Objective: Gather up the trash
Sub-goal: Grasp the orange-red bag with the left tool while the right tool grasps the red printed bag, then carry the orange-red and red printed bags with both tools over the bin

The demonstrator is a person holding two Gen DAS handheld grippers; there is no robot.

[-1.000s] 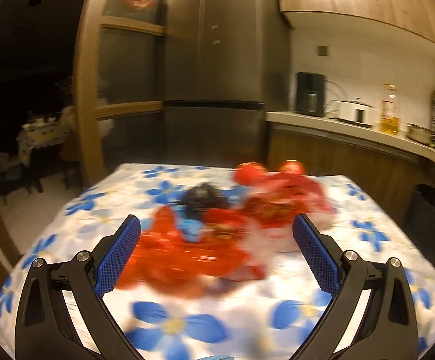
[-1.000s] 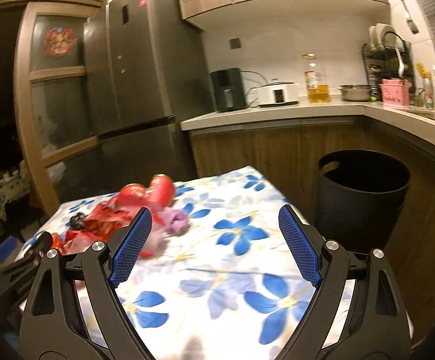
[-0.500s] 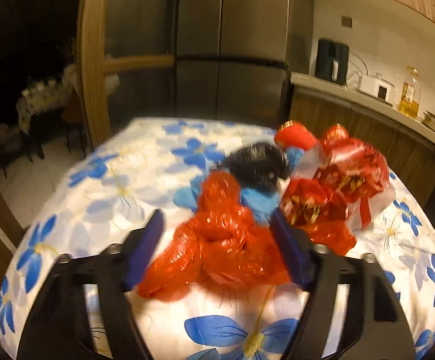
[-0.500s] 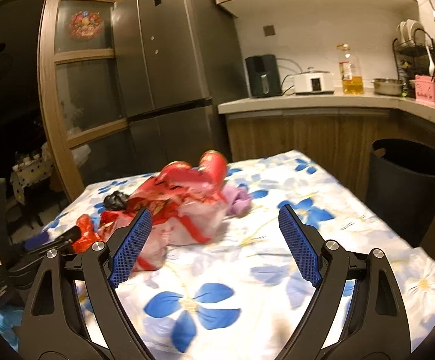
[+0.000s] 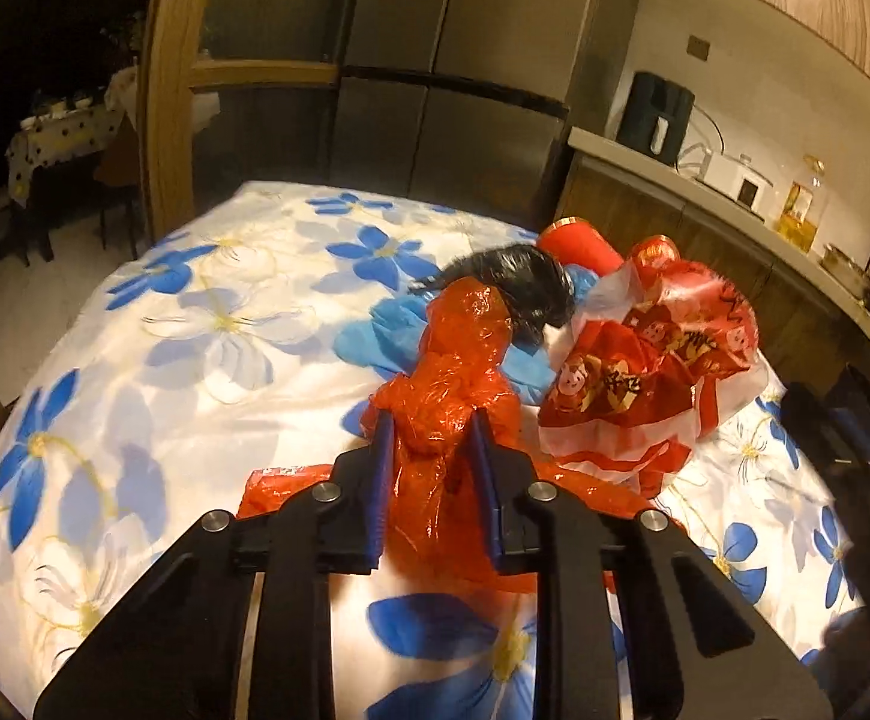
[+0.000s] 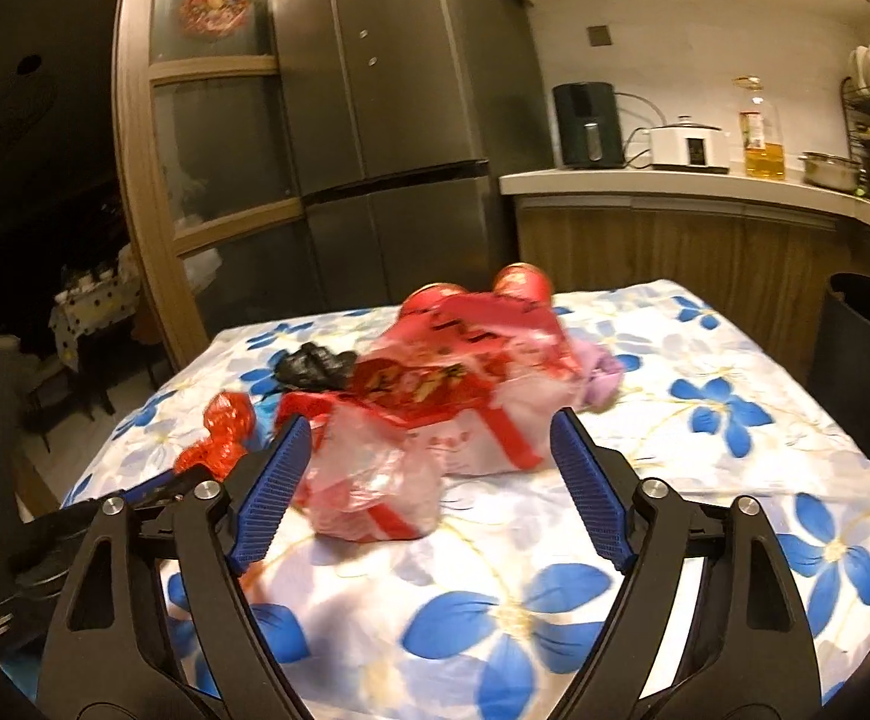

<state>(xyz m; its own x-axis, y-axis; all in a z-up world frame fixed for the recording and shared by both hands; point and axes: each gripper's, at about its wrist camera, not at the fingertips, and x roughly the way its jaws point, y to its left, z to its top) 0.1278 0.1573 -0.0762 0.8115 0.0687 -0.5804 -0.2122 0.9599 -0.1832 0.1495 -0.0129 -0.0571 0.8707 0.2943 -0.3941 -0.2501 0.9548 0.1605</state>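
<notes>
Item one, left: my left gripper point(image 5: 429, 438) was closing on the crumpled orange-red plastic bag point(image 5: 459, 372), pads already pinching it, the bag not yet lifted off the floral tablecloth point(image 5: 135, 360). Item two: black plastic wad point(image 5: 519, 288) and blue scrap point(image 5: 369, 330), untouched. Item three: red printed bag point(image 6: 435, 384), framed between my right gripper point(image 6: 429, 474) jaws, which were narrowing but clear of it. Item four, far right: dark bin point(image 6: 867, 354) beside the table. I judged nothing collected yet; the whole pile remained.
</notes>
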